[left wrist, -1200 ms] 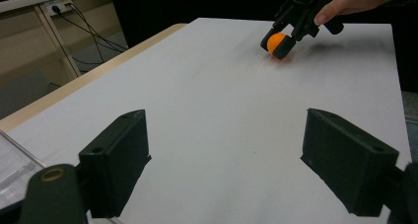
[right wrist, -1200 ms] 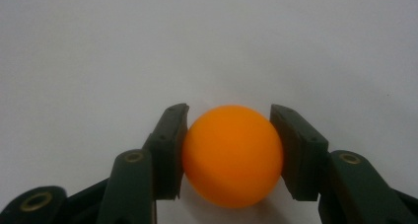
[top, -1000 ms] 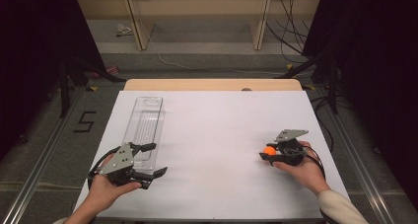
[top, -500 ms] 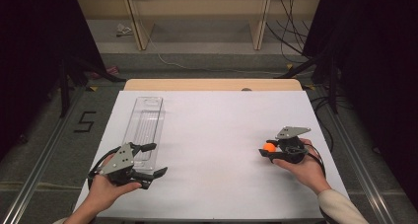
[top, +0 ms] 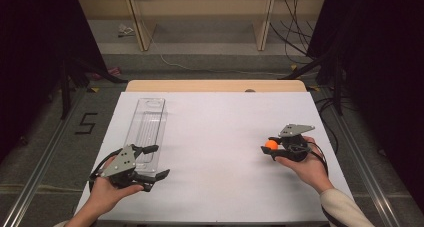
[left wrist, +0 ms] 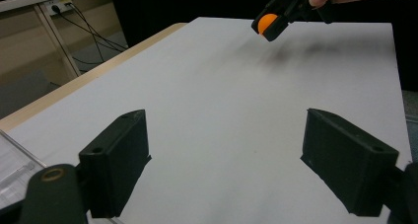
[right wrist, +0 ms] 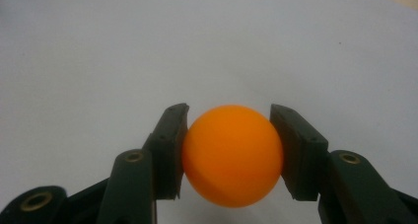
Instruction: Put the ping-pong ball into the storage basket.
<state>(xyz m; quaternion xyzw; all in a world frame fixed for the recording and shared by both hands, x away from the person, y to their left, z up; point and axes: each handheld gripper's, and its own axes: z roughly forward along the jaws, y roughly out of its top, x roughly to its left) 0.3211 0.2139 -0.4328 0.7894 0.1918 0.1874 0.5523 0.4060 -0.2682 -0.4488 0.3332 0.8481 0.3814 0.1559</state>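
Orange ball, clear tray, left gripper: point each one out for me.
orange ball (right wrist: 231,155): right gripper view, middle of its front, between the jaws.
clear tray (top: 146,128): high view, ribbed floor at mid-length.
left gripper (top: 154,161): high view, midway between its open fingertips.

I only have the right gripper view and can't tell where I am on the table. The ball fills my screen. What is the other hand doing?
Observer: The left tool is open and holding nothing, at the near left of the table.
Operator: Anything near it?
Observer: A clear plastic tray lies lengthwise just beyond it.
Operator: And where is my ball?
Observer: The orange ball, gripped in the right tool, is near the table's right edge, far from the tray.
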